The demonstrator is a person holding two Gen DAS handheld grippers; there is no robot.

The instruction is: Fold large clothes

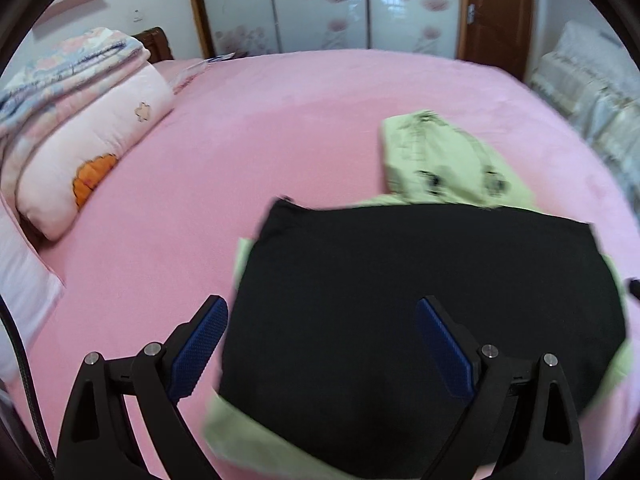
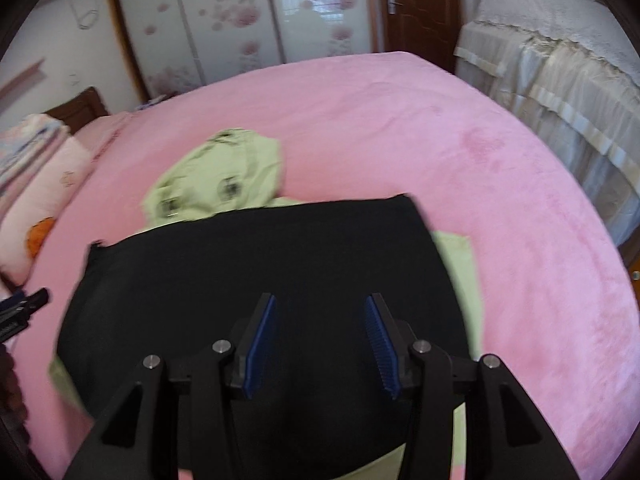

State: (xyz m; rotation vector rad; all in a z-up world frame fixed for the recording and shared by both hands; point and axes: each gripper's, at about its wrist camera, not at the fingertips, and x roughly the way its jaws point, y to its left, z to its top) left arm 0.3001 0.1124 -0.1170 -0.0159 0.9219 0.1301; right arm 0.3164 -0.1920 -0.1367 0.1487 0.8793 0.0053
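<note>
From the left wrist view, the left gripper (image 1: 322, 312) hangs above the bed (image 1: 280, 120) with its jaws spread wide and nothing between the blue pads (image 1: 200, 344) — only the black garment (image 1: 420, 300) lying flat beneath them. That black piece is folded into a broad slab on the near right part of the pink cover, and it rests on top of a light green garment (image 1: 444, 156), whose edges stick out at the near left, at the right side and beyond the far edge, where a bunched part with dark prints lies. Far to the left a pink pillow (image 1: 92, 152) with an orange patch sits under a stack of folded bedding (image 1: 68, 64). Beyond the bed stands a wardrobe (image 1: 320, 4) with flowered sliding doors, a brown door (image 1: 492, 12) to its right.

From the right wrist view, the right gripper (image 2: 320, 312) is also over the black garment (image 2: 260, 280), its jaws partly apart and gripping nothing — the cloth lies below, not touched by the pads (image 2: 260, 344). The light green garment (image 2: 224, 172) shows past the far edge and along the right side of the black one. At the left edge the tip of the other gripper (image 2: 24, 304) pokes in. Far right, a piece of furniture under a pale lace cover (image 2: 560, 72) stands beside the bed (image 2: 500, 184).
</note>
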